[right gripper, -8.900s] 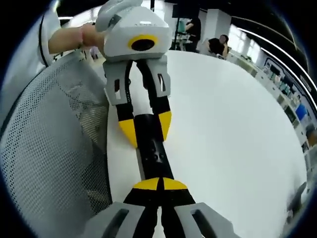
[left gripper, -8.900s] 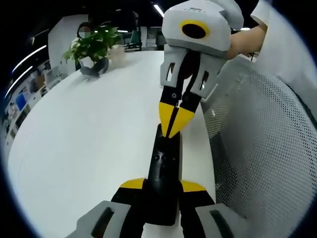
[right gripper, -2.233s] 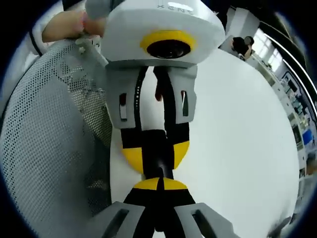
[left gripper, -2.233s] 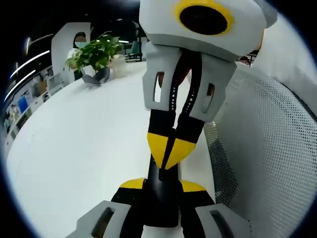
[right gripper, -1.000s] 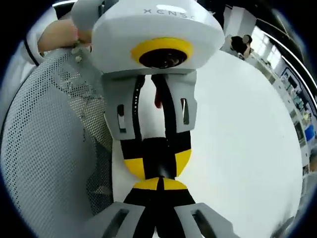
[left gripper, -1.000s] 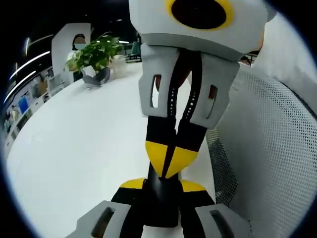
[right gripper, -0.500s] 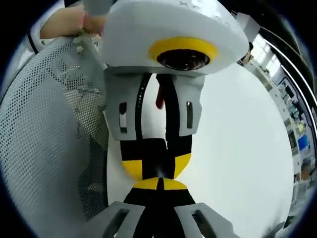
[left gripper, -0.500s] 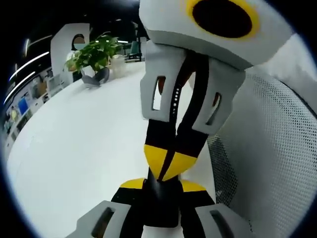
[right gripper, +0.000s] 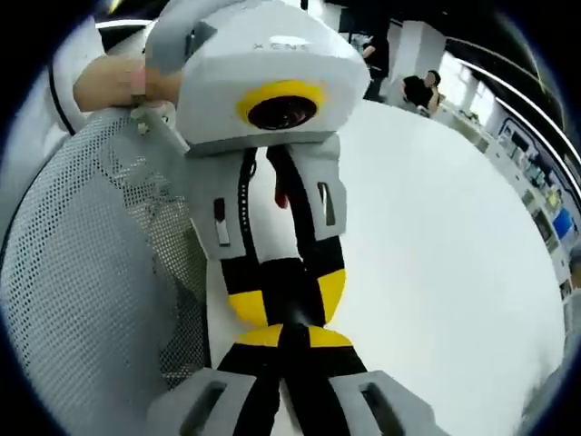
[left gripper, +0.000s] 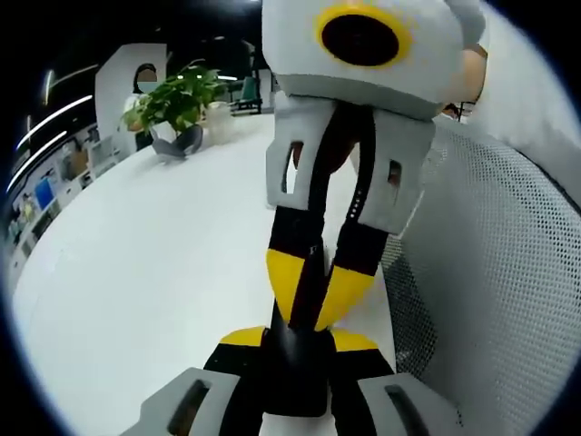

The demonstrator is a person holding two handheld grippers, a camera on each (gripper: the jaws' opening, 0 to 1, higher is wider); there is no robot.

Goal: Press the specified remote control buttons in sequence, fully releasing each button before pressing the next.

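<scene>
White round surface (left gripper: 154,272) in an open office, potted plant (left gripper: 172,95) far ahead-left of the left hand-held gripper (left gripper: 298,341), seated people at the far side beyond the right hand-held gripper (right gripper: 292,338). Grey mesh chair back (left gripper: 490,291) just beside both tools along the near surface edge. Left hand-held gripper closed on the black remote (left gripper: 295,359), holding it by the sides; remote lies on the surface near that edge. Right hand-held gripper nearly closed, yellow tips with a slight gap showing in the left gripper view, tips down on the remote top just ahead of the left tips; nothing held. Remote mostly covered by both tools, buttons not readable, contact point hard to make out. A hand (right gripper: 113,82) grips the left tool, partly cut off. Wide bare surface open to the side away from the chair.
</scene>
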